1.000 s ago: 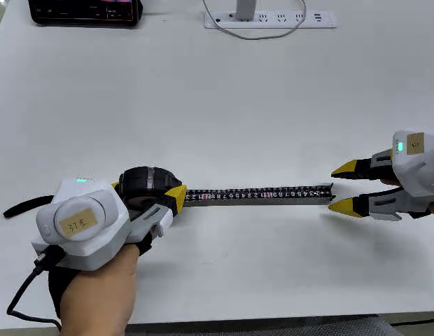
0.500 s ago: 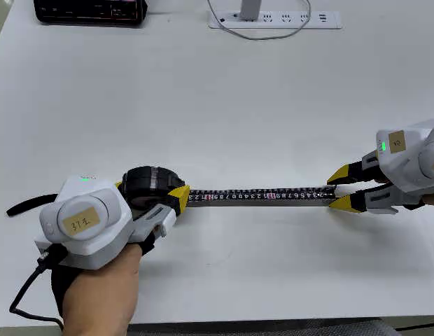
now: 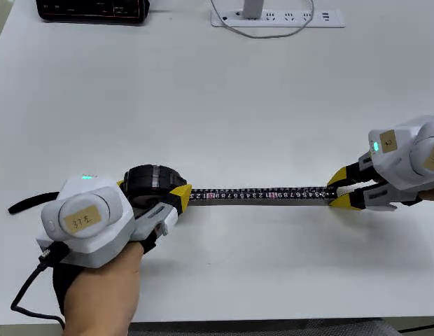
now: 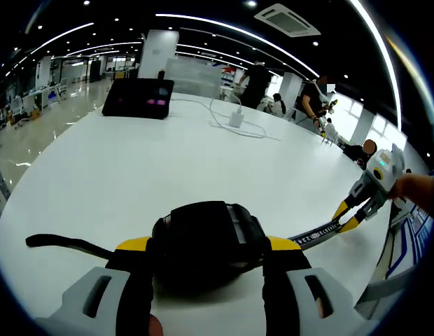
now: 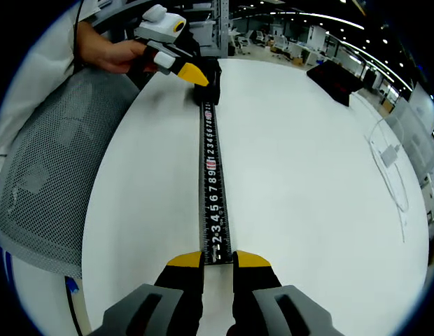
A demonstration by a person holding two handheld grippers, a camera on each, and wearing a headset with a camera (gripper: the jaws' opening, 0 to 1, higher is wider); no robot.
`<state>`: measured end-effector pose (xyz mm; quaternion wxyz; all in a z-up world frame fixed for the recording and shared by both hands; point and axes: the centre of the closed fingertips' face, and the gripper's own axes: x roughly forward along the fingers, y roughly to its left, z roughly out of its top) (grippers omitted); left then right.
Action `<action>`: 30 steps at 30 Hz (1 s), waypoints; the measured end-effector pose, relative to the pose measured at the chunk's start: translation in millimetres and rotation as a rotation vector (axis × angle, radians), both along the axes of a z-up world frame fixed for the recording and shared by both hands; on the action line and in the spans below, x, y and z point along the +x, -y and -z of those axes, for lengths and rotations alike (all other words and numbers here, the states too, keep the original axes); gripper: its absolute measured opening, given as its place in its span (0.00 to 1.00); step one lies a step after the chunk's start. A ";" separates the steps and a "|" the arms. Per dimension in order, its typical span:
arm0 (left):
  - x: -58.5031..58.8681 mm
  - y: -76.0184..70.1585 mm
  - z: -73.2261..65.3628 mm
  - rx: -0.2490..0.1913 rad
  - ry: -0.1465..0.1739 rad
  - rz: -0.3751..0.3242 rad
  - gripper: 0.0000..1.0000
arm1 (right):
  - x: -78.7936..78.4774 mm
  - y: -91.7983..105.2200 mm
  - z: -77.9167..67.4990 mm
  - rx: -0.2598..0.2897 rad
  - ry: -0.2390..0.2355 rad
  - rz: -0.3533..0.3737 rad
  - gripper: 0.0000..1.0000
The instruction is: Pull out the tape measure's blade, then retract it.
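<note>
**Across the white table [image 3: 224, 105], a blade [image 3: 262, 194] standing drawn out of the tape measure case [image 3: 148, 183]**

We are looking down on the table, which is carrying everything. Far beyond the case, a dark device [image 3: 91, 8] and a power strip [image 3: 276, 17] are lying at the table's back edge. Our left gripper [image 3: 171, 204] is clamping the case, one jaw pressing each side, while the case is resting on the table. Well to the case's right, our right gripper [image 3: 337, 190] is holding its jaws narrow about the blade's free end, one beside each edge. We cannot tell whether they are pinching it. The blade is lying flat, running straight out from the case's right side. A black strap [image 3: 28, 204] is trailing off to the case's left.
</note>
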<state>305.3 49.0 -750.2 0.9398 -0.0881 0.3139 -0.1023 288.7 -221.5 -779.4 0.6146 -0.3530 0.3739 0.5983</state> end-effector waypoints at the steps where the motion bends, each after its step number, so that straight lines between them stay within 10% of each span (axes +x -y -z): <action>1: 0.0 0.0 0.0 -0.001 0.000 -0.002 0.59 | 0.0 -0.1 -0.1 -0.002 0.001 -0.001 0.12; 30: -1.8 0.7 -0.8 0.010 -0.037 0.013 0.56 | 1.3 1.2 0.6 -0.016 0.004 0.005 0.10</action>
